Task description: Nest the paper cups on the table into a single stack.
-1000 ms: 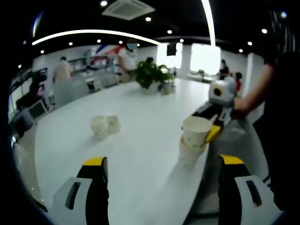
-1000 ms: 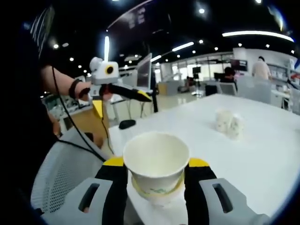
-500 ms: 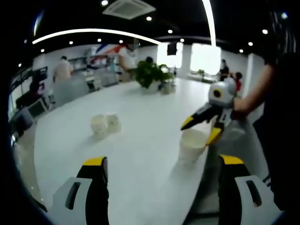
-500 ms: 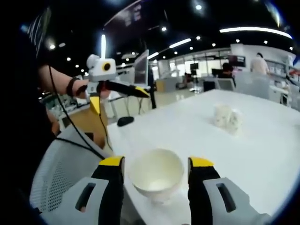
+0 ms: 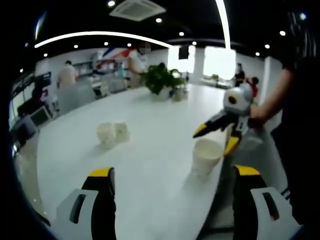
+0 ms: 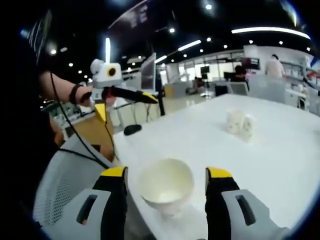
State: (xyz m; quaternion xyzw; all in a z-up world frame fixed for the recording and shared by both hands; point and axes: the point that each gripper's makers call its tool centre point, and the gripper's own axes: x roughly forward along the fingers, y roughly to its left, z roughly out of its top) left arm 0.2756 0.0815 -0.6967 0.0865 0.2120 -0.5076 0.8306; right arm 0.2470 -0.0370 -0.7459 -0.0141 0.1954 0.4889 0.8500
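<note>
Right gripper point(image 6: 166, 176) jaws spread wide, either side of cup stack point(image 6: 166, 186) at near table point(image 6: 280, 165) edge, not touching it. Left gripper point(image 5: 172, 172) jaws apart, nothing between, low over tabletop. Two more cups point(image 5: 112, 133) side by side, well apart from stack. Plant point(image 5: 161, 78) at far end.

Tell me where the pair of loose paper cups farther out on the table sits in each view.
Left gripper view: pair of paper cups, left of centre, beyond the left gripper's jaws.
Right gripper view: the pair, upper right, far across the table.
Shared landmark: the nested cup stack by the table edge.
</note>
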